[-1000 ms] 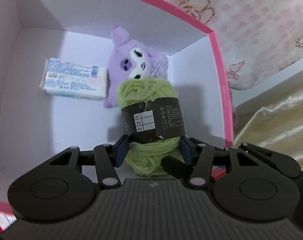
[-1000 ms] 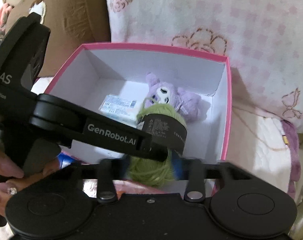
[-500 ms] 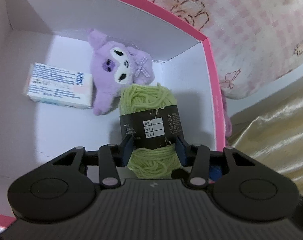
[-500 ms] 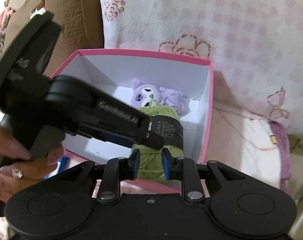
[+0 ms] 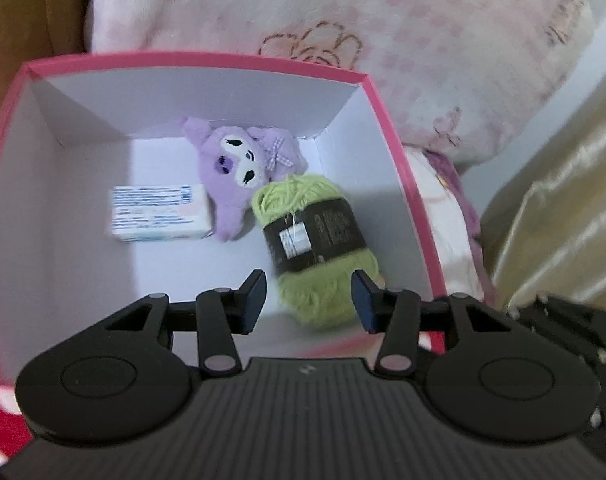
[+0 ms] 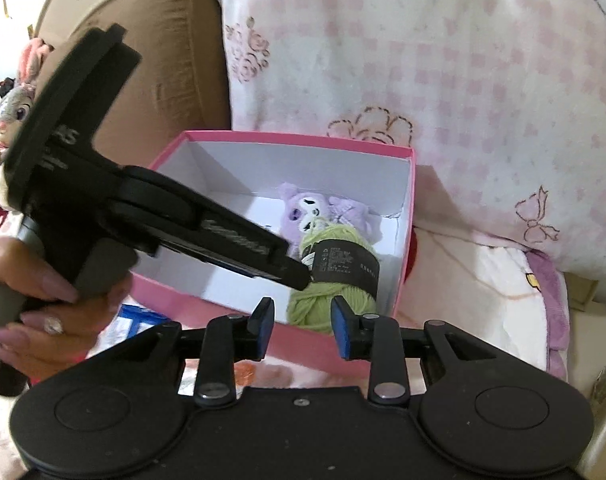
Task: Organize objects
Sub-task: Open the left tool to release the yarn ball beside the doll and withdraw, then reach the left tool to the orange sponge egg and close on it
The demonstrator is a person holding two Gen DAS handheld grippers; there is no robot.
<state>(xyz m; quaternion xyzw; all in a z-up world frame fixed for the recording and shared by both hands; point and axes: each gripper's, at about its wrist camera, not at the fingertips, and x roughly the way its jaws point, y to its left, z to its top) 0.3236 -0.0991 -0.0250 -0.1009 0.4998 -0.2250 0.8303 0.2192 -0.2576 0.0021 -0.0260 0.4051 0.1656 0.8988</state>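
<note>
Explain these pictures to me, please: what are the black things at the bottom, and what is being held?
No robot here: a person holds a hand-worked claw in each hand, each carrying a camera that looks along its two fingers. One picture comes from the left claw, the other from the right claw, which also sees the hand gripping the left tool. Below sits a pink box containing green yarn, a purple plush toy and a white packet. The left claw's jaws are opening, not pressing the yarn. The right claw is empty.
</note>
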